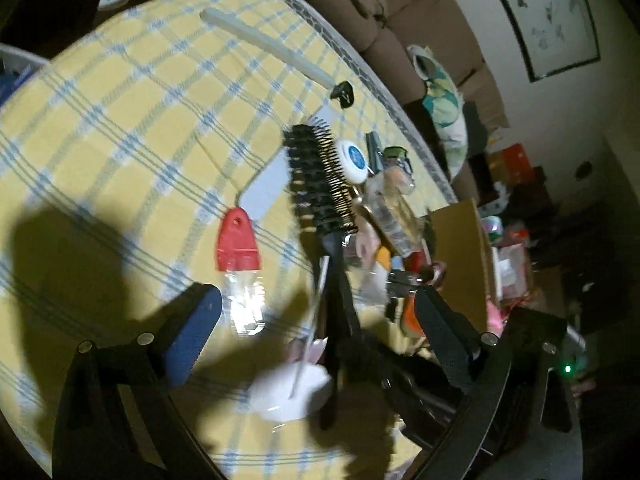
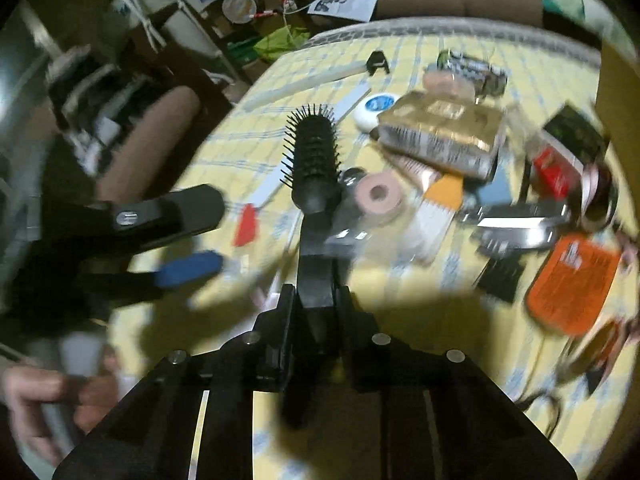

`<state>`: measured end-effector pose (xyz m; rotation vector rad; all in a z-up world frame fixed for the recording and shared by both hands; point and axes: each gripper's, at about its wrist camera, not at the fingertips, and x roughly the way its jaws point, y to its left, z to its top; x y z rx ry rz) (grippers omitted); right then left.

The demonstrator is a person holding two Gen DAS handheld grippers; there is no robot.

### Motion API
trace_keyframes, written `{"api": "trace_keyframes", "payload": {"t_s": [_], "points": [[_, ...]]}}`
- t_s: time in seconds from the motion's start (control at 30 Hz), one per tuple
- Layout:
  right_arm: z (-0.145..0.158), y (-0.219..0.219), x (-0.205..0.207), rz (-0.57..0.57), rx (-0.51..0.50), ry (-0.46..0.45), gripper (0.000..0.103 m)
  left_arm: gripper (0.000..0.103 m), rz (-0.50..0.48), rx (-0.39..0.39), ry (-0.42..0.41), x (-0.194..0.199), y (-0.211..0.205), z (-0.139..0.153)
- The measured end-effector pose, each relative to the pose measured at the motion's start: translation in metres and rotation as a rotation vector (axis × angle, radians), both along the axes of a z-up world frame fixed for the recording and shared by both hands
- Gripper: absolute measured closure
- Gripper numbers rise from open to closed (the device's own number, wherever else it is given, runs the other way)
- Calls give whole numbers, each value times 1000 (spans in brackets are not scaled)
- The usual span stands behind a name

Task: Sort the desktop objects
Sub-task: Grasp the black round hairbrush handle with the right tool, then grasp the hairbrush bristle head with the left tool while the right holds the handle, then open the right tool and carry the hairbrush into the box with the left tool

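Observation:
A black round hairbrush [image 2: 314,148] points away from me, its handle clamped between the jaws of my right gripper [image 2: 316,300], which is shut on it. In the left wrist view the same hairbrush [image 1: 320,184] runs down the middle of the picture. My left gripper [image 1: 318,332] stands open, with its blue pad [image 1: 192,336] on one side of the handle and its black finger [image 1: 444,332] on the other, neither touching it. From the right wrist view, the left gripper [image 2: 200,238] hangs to the left of the brush, above the yellow checked tablecloth [image 1: 120,120].
A red-capped clear item [image 1: 238,240], a white strip [image 1: 264,40], a black clip [image 1: 343,94] and a round white tin [image 1: 354,158] lie around the brush. A pink tape roll [image 2: 378,196], gold box [image 2: 440,132] and orange packet [image 2: 568,284] crowd the right. A hand [image 2: 40,392] shows lower left.

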<state>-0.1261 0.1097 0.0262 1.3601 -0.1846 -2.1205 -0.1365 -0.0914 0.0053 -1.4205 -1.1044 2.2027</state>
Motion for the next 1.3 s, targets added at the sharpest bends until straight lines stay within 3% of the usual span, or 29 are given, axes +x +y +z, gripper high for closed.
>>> {"api": "trace_keyframes", "payload": {"t_s": [0.23, 0.3, 0.33, 0.37, 0.4, 0.47, 0.57, 0.67, 0.77, 0.8, 0.87, 0.93, 1.07, 1.1, 1.17, 1.3], "points": [[25, 7, 30, 64, -116, -85, 83, 7, 24, 64, -19, -4, -4, -10], [32, 4, 41, 102, -97, -76, 83, 15, 30, 86, -17, -4, -3, -11], [33, 1, 46, 114, -84, -70, 83, 35, 29, 102, -19, -4, -3, -12], [35, -2, 52, 128, -75, -64, 83, 62, 30, 111, -27, -4, -2, -14], [35, -4, 55, 139, -63, -59, 83, 76, 38, 114, -33, -3, -3, -15], [34, -3, 60, 152, -20, -36, 86, 81, 60, 153, -34, -2, -4, -15], [32, 3, 60, 142, -36, -42, 86, 81, 85, 149, -14, -1, -5, -8], [38, 10, 59, 129, -49, -24, 86, 81, 81, 203, 24, 0, -3, 5], [48, 14, 58, 107, -25, 42, 81, 81, 60, 217, 50, -1, 4, 18], [51, 13, 59, 107, 3, 72, 77, 81, 45, 230, 55, -2, 8, 23], [58, 10, 61, 100, 88, 165, 38, 81, 2, 248, 69, -4, 19, 32], [62, 8, 64, 114, 132, 226, 31, 81, -43, 231, 90, -5, 30, 41], [60, 8, 63, 141, 162, 243, 34, 81, -144, 234, 119, -5, 58, 57], [59, 10, 63, 143, 155, 234, 39, 81, -157, 233, 124, -4, 62, 60], [58, 16, 62, 142, 127, 207, 77, 81, -180, 227, 134, -3, 72, 65], [71, 37, 62, 121, 91, 204, 84, 81, -199, 266, 149, -2, 88, 69]]}}
